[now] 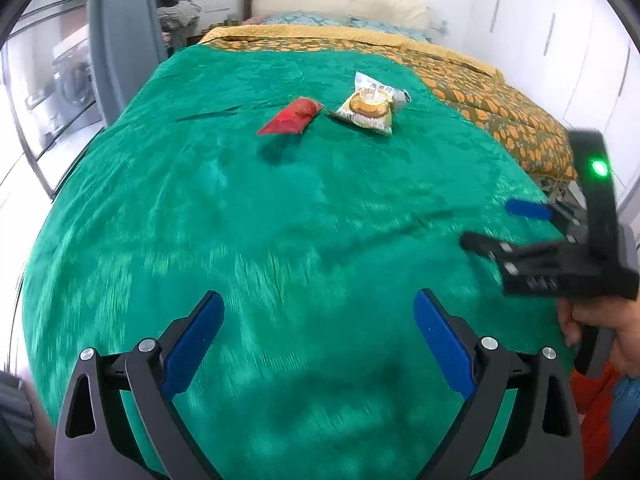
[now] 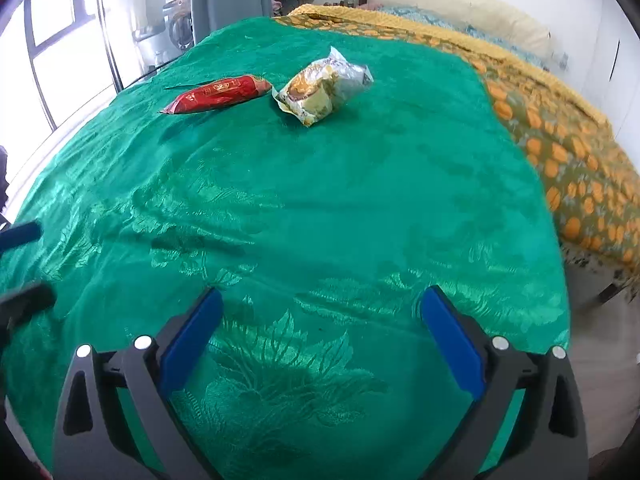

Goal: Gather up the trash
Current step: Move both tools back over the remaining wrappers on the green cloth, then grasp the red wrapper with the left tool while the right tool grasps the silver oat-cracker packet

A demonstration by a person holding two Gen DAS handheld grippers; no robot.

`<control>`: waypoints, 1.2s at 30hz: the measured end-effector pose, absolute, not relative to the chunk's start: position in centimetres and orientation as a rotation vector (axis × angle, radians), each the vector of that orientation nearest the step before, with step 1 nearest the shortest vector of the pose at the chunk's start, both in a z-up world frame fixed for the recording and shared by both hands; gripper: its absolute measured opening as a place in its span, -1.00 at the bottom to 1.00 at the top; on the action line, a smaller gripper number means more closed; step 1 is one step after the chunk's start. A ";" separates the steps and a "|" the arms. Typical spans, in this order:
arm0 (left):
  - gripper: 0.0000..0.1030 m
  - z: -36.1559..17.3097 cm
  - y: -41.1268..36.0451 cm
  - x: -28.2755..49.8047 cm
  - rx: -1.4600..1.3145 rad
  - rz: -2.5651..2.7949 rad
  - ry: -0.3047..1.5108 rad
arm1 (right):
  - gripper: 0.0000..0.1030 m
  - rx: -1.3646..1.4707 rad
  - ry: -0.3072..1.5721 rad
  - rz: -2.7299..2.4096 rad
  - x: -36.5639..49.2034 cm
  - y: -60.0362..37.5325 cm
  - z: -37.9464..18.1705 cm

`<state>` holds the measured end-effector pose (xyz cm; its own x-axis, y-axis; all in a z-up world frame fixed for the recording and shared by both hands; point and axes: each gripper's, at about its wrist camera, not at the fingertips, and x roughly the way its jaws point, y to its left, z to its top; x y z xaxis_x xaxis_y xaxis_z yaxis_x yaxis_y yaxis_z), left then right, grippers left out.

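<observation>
Both hand-held grippers, left (image 1: 318, 334) and right (image 2: 322, 330), gape wide above the green bedspread (image 2: 320, 208); red wrapper (image 2: 218, 93) and yellow packet (image 2: 320, 88) lie far ahead.

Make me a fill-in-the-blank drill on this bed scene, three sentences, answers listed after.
1. The two pieces of trash lie on a bedspread whose color is ____.
2. Beside the yellow and white snack bag lies a long wrapper whose color is ____.
3. Both the left gripper and the right gripper have their jaws ____, holding nothing.

Missing words: green; red; open
</observation>
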<state>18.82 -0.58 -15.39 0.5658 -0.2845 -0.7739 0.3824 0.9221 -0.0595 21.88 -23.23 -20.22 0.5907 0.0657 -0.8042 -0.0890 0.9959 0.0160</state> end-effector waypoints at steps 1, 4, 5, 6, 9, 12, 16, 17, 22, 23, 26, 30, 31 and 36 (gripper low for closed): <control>0.83 -15.4 -0.8 19.8 0.135 -0.399 0.885 | 0.88 -0.018 0.937 0.092 22.0 -23.3 -20.3; 0.83 -15.0 -1.5 23.7 0.187 -0.414 0.873 | 0.88 -0.016 0.938 0.091 22.2 -23.1 -20.3; 0.83 -14.9 -1.8 25.0 0.195 -0.419 0.869 | 0.88 -0.012 0.941 0.090 22.3 -23.2 -20.4; 0.83 -14.7 -2.0 26.5 0.201 -0.425 0.865 | 0.88 -0.009 0.941 0.091 22.3 -23.1 -20.4; 0.83 -14.3 -3.1 30.8 0.230 -0.435 0.852 | 0.89 -0.004 0.943 0.091 22.3 -23.2 -20.5; 0.83 -14.7 -4.7 34.6 0.299 -0.446 0.868 | 0.89 0.002 0.944 0.092 22.2 -23.3 -20.4; 0.58 -15.6 -6.6 37.5 0.365 -0.440 0.903 | 0.89 0.002 0.945 0.090 22.4 -23.2 -20.5; 0.55 -15.9 -7.0 38.2 0.366 -0.442 0.920 | 0.89 0.002 0.945 0.090 22.4 -23.2 -20.5; -0.08 -16.8 -8.0 40.1 0.345 -0.449 0.958 | 0.89 0.002 0.945 0.089 22.3 -23.2 -20.5; -0.24 -16.9 -8.1 40.3 0.335 -0.453 0.967 | 0.89 0.002 0.945 0.089 22.3 -23.2 -20.5; -0.59 -16.9 -7.7 40.2 0.284 -0.445 0.982 | 0.89 0.002 0.945 0.089 22.3 -23.2 -20.5; -0.63 -15.4 -5.5 37.8 0.194 -0.370 0.973 | 0.89 0.002 0.945 0.089 22.3 -23.2 -20.5; -0.63 -15.0 -4.8 36.9 0.176 -0.353 0.969 | 0.89 0.002 0.945 0.089 22.3 -23.2 -20.5; -0.63 -14.4 -1.0 30.5 0.083 -0.293 0.967 | 0.89 0.000 0.945 0.088 22.3 -23.3 -20.5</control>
<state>30.49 -1.03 -14.36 0.5319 -0.2086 -0.8207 0.2822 0.9574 -0.0605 22.34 -23.25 -20.55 0.5828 0.0753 -0.8091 -0.0750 0.9964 0.0387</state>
